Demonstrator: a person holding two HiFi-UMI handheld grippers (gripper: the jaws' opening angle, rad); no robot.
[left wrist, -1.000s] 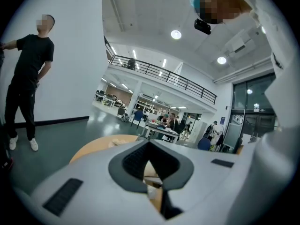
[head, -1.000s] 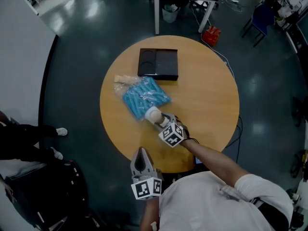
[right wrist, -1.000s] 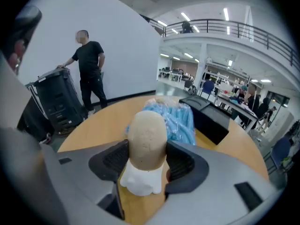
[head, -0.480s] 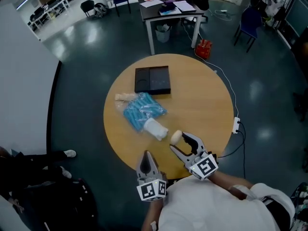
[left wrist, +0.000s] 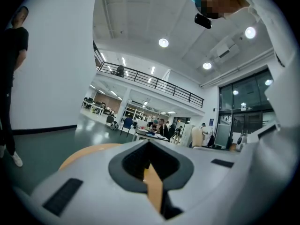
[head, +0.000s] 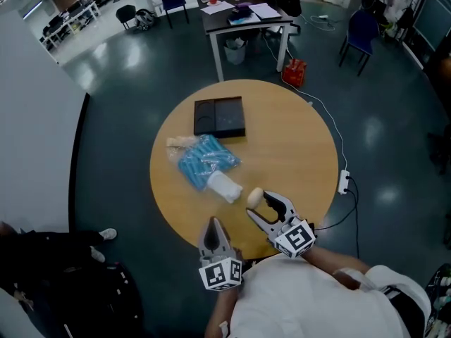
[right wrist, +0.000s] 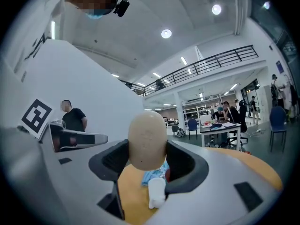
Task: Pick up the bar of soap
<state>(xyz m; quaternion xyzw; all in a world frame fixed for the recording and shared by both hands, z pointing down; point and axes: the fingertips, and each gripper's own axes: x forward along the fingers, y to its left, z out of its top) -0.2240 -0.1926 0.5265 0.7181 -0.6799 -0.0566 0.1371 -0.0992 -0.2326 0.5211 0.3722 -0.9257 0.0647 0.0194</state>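
Note:
A beige oval bar of soap (head: 254, 197) is held off the round wooden table (head: 296, 146), near its front right edge. My right gripper (head: 258, 205) is shut on it. In the right gripper view the soap (right wrist: 147, 139) stands upright, pinched between the two jaws of the right gripper (right wrist: 147, 159). My left gripper (head: 213, 235) hovers at the table's near edge with its jaws together and nothing in them. The left gripper view shows only a thin strip of tabletop (left wrist: 152, 184) between the shut jaws.
A blue plastic bag (head: 205, 161) and a white cylinder (head: 225, 187) lie left of the soap. A black tray (head: 219, 116) sits at the table's far side. A power strip (head: 343, 182) hangs at the right edge. A desk (head: 243, 14) stands beyond.
My right gripper has drawn back from the white cylinder toward the near right edge with the soap in it. The left gripper has barely moved.

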